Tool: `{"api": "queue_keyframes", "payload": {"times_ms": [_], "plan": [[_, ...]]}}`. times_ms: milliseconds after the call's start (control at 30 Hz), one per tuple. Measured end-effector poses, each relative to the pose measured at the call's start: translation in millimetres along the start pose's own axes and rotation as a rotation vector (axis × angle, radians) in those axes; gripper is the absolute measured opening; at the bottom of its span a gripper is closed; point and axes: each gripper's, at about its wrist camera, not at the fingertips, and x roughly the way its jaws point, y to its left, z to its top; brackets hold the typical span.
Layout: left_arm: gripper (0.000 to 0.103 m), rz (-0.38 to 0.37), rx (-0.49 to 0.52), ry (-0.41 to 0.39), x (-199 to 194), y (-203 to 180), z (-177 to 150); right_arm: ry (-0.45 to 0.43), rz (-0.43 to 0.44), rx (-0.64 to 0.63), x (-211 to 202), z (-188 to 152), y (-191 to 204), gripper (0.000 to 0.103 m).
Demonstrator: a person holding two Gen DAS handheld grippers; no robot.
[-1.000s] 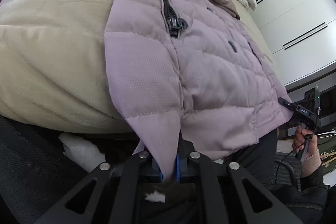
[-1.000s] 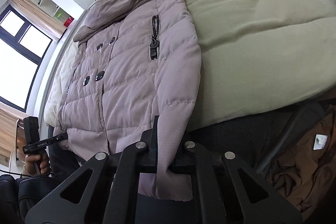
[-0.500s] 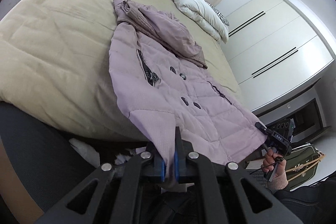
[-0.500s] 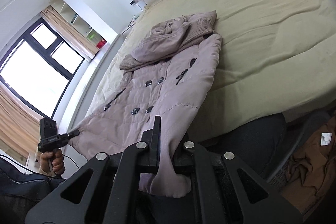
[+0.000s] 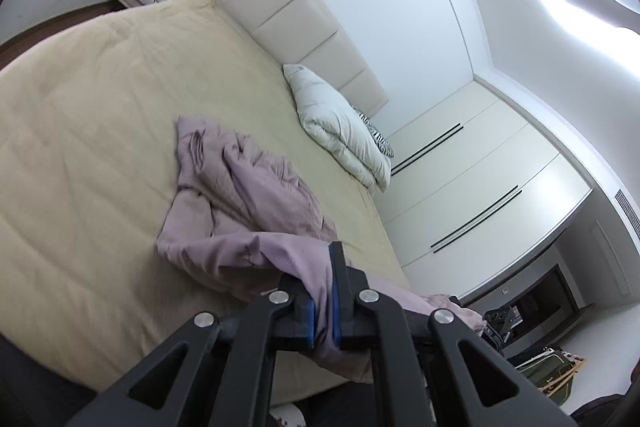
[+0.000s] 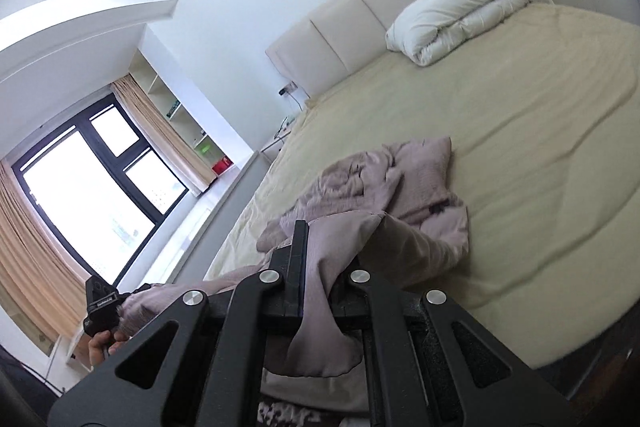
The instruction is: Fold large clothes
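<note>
Coat [image 5: 256, 187] hem is pinched in both my grippers: left gripper [image 5: 325, 291] clamped on one bottom corner, right gripper [image 6: 316, 267] clamped on the other, cloth bulging out under each pair of jaws. From my pads the padded lilac fabric runs up and away across the bed [image 5: 100, 131], its collar end rumpled in a heap mid-mattress while the hem hangs off the near edge with me. It looks soft and puffy, no stiffness at all, so I judge it sags wherever I don't support it and slumps instead of creasing cleanly. Bulky, probably not heavy; the smooth shell could slide on the cover. The hem corners seem the right hold for carrying the bottom over toward the collar. In the right view I see my other hand [image 6: 100, 343] on its handle, cloth stretched between us. Further out, a white duvet [image 5: 340, 123] sits folded near the headboard [image 5: 304, 27], well apart from the coat. Wardrobe [image 5: 480, 187] to one side, window [image 6: 88, 187] to the other. Nothing lies in the fold's path.
</note>
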Motion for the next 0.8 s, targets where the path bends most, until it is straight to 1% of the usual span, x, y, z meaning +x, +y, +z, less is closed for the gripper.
{"api": "queue_keyframes", "payload": {"times_ms": [67,233,300,400,467,600,633,700,800], "plan": [[0.007,0.023,0.049,-0.041,20,-5,23,-0.028,-0.035,-0.032,23,23,3,0.005],[0.007,0.071,0.123,-0.11,78,-13,78,-0.078,-0.195,-0.146,90,78,9,0.005],[0.007,0.107,0.147,-0.137,103,-11,99,-0.094,-0.252,-0.173,119,98,6,0.005],[0.007,0.15,0.154,-0.145,137,-1,125,-0.09,-0.31,-0.202,168,123,-2,0.005],[0.007,0.198,0.174,-0.148,164,7,139,-0.081,-0.348,-0.229,205,136,-7,0.005],[0.007,0.287,0.221,-0.15,212,26,159,-0.065,-0.443,-0.324,283,154,-15,0.004],[0.007,0.298,0.211,-0.14,225,34,166,-0.057,-0.464,-0.342,302,158,-19,0.004],[0.007,0.324,0.196,-0.126,248,49,174,-0.033,-0.485,-0.333,341,165,-33,0.004],[0.007,0.381,0.194,-0.092,285,71,181,0.013,-0.493,-0.253,393,174,-66,0.005]]}}
